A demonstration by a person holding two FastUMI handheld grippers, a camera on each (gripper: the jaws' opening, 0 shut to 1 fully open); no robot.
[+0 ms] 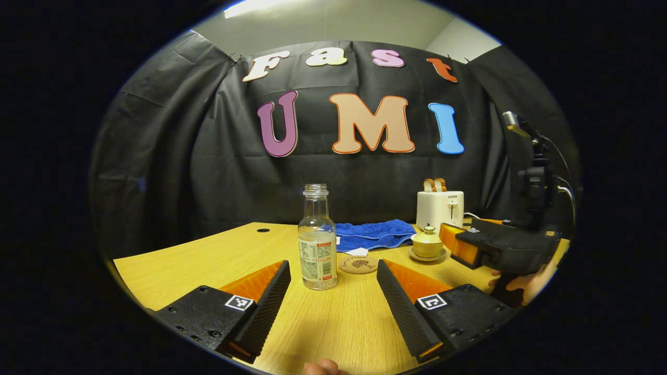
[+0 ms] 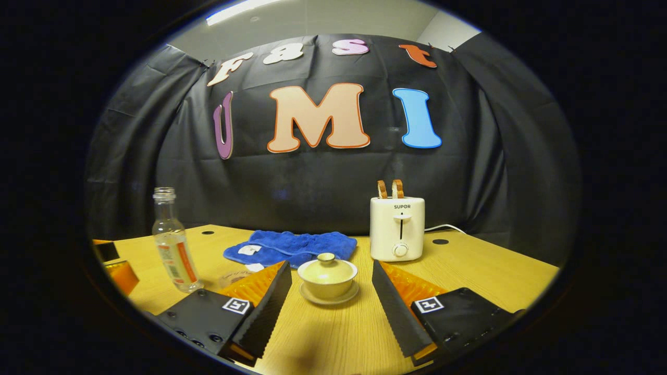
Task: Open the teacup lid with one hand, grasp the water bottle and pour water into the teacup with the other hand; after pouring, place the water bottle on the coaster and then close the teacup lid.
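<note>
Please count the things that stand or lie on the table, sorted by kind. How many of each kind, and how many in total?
Bottle: 1
Coaster: 1
Teacup with lid and saucer: 1
Towel: 1
Toaster: 1
Total: 5

I am looking at my left gripper (image 1: 333, 291), its fingers showing ridged black pads, orange flanks and black-and-white square markers, and my right gripper (image 2: 328, 302) is wearing the same colours. The water bottle (image 1: 317, 239) is showing clear glass with a white label marked in red. The teacup (image 2: 327, 278) is glowing pale yellow, lid and saucer alike. The coaster (image 1: 358, 263) is showing tan with a dark drawing. A blue towel (image 2: 292, 246) is lying toward the far edge of the light wood-grain tabletop (image 2: 484, 271), beside a cream toaster (image 2: 397, 228) holding brown toast.
</note>
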